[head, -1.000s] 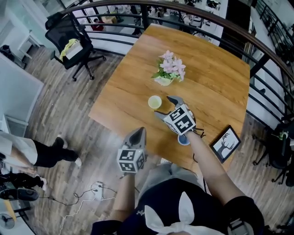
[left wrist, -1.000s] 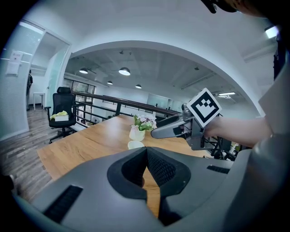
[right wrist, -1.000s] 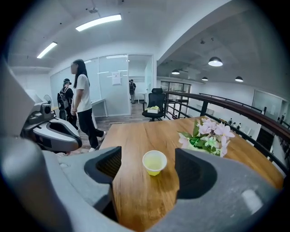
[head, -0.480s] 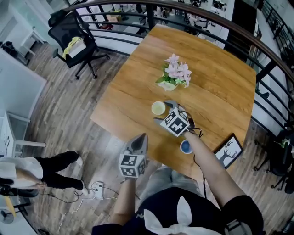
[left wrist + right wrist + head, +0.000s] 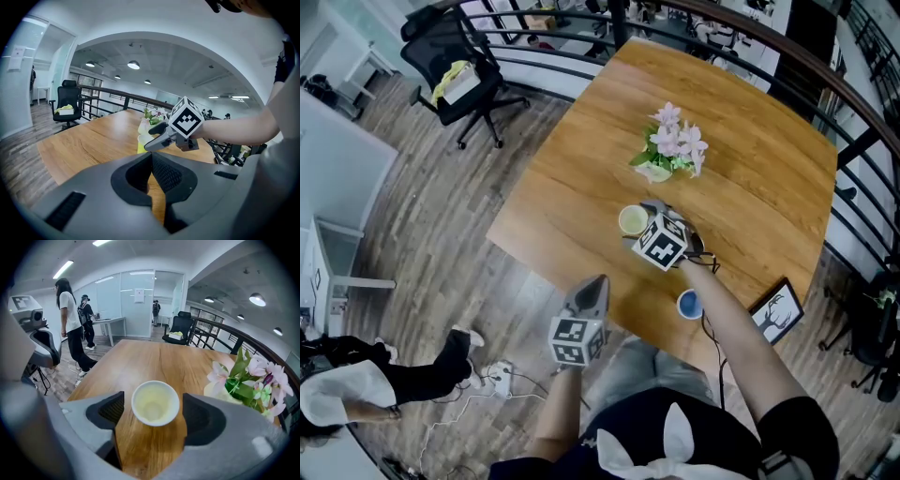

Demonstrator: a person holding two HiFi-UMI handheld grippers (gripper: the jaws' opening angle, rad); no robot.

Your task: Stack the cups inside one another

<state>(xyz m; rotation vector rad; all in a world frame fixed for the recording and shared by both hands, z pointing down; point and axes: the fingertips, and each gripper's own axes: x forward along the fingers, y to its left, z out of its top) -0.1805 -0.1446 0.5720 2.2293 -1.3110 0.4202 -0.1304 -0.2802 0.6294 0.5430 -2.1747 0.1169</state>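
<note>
— Right gripper view settles it: the right gripper (image 5: 153, 414) has its jaws spread, and the yellow cup (image 5: 155, 402) stands upright right between them, mouth up, one pad on each side. I can see a sliver of table (image 5: 140, 357) on either side of it, so I'd say nothing is gripping it yet.

— So closing straight in should do it?

— I'd think so; the cup sits dead centre, with its axis vertical across the jaw line. The flowers (image 5: 253, 376) are beyond the jaws and off to the right, near but apart.

— And the left gripper (image 5: 151, 158)?

— Its jaws are pressed together, with nothing in them. It hangs off the table's near edge, with the yellow cup well ahead of it. The right one is plainly the nearer.

— Where does the cup go?

— Probably to the blue cup (image 5: 688, 304), behind the right jaws beside that forearm.
</note>
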